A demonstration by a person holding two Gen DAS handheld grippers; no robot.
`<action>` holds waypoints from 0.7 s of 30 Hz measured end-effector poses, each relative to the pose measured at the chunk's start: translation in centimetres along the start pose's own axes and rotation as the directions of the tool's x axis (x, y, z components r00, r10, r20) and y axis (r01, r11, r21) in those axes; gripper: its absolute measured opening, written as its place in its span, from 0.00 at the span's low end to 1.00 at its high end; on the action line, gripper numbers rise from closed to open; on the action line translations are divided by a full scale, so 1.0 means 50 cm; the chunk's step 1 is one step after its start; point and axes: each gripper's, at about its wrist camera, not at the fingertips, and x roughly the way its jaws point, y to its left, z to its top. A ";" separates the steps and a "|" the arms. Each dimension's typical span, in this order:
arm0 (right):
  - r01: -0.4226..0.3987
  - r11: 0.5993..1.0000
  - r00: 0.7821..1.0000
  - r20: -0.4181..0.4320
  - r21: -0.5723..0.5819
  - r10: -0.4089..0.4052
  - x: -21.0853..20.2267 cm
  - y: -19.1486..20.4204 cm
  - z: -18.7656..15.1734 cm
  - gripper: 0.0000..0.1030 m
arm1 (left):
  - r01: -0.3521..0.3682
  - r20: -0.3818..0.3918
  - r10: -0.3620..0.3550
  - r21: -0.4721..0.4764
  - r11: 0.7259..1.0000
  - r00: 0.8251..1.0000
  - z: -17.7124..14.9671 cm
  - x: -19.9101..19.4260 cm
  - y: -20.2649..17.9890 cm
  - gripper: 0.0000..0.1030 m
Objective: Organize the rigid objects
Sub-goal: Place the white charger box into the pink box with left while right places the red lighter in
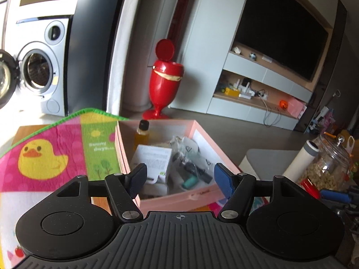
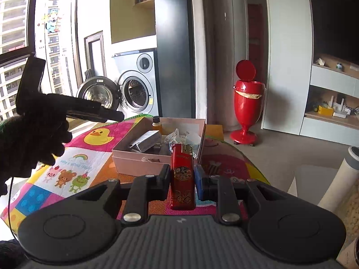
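Observation:
An open pink box sits on a colourful cartoon mat. It holds a small bottle of yellow liquid, a white carton, clear plastic bags and a teal item. My left gripper is open and empty, hovering over the box's near edge. My right gripper is shut on a red lighter, held upright just short of the box. The left gripper, in a gloved hand, shows at the left of the right wrist view.
A glass jar of pale pieces and a white cylinder stand right of the mat. A red pedal bin stands on the floor behind. A washing machine has its door open. Shelves and a TV fill the right wall.

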 end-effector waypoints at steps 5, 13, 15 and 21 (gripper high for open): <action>-0.020 1.000 1.000 -0.002 0.012 0.020 0.049 0.010 0.047 0.22 | -0.083 -0.032 0.082 -0.024 0.996 0.996 -0.074 -0.024 0.025 0.69; 0.003 1.000 1.000 0.015 0.016 -0.003 0.207 0.055 0.217 0.54 | -0.174 0.041 0.173 0.030 0.984 0.984 -0.087 -0.034 0.005 0.69; 0.008 0.999 1.000 -0.018 0.037 -0.007 0.228 0.061 0.203 0.55 | -0.200 0.041 0.198 0.052 0.978 0.979 -0.107 -0.040 0.010 0.69; 0.041 0.996 0.987 -0.156 0.073 -0.029 0.243 0.060 0.067 0.64 | -0.250 -0.037 0.252 0.041 0.967 0.967 -0.177 -0.032 0.045 0.69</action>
